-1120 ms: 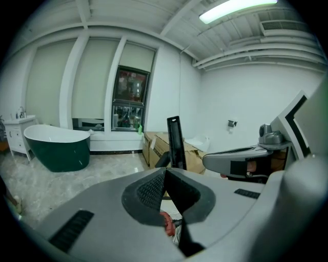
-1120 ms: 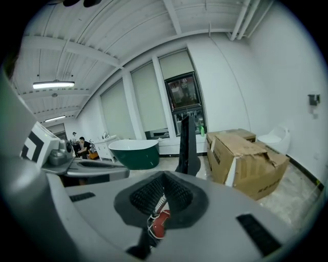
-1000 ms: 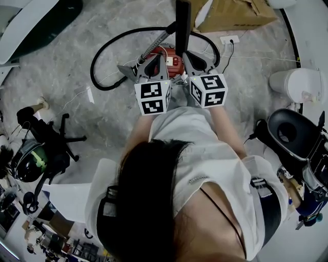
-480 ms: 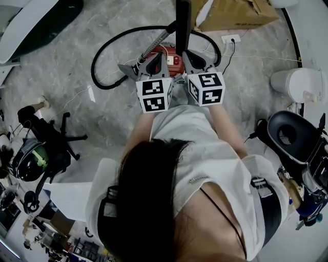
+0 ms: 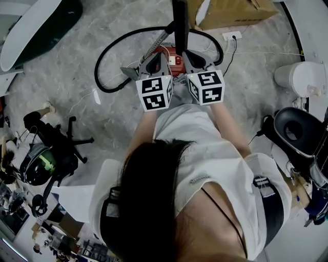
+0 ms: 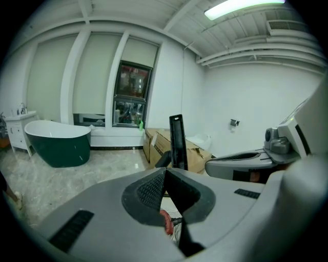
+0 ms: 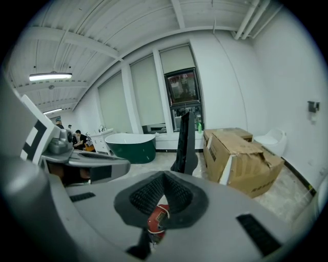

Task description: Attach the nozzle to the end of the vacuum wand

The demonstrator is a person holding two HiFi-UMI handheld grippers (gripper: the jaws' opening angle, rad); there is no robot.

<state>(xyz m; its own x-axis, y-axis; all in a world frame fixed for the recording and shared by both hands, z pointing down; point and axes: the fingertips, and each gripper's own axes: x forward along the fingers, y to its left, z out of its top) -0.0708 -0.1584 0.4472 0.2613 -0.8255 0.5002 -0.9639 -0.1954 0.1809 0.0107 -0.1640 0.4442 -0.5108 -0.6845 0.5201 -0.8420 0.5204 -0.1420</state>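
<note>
A red vacuum cleaner (image 5: 172, 56) sits on the marble floor, its black hose (image 5: 110, 51) looping to the left. A silver wand (image 5: 154, 47) runs from it down-left to a grey nozzle-like piece (image 5: 129, 71). A black upright part (image 5: 180, 23) stands just beyond the vacuum and shows in both gripper views (image 6: 177, 140) (image 7: 186, 143). My left gripper (image 5: 156, 57) and right gripper (image 5: 188, 55) hover side by side above the vacuum. Both are shut with nothing between the pads. The red body peeks below the closed jaws (image 6: 165, 222) (image 7: 157, 219).
A cardboard box (image 5: 236, 13) lies beyond the vacuum, with a white power strip (image 5: 230, 37) and cable near it. A green bathtub (image 6: 57, 143) stands at the far left. A black office chair (image 5: 51, 138) is at the left, a white toilet (image 5: 297, 77) at the right.
The head view has shifted a little, so the floor items sit slightly differently in the picture. Both grippers stay side by side over the vacuum, still shut.
</note>
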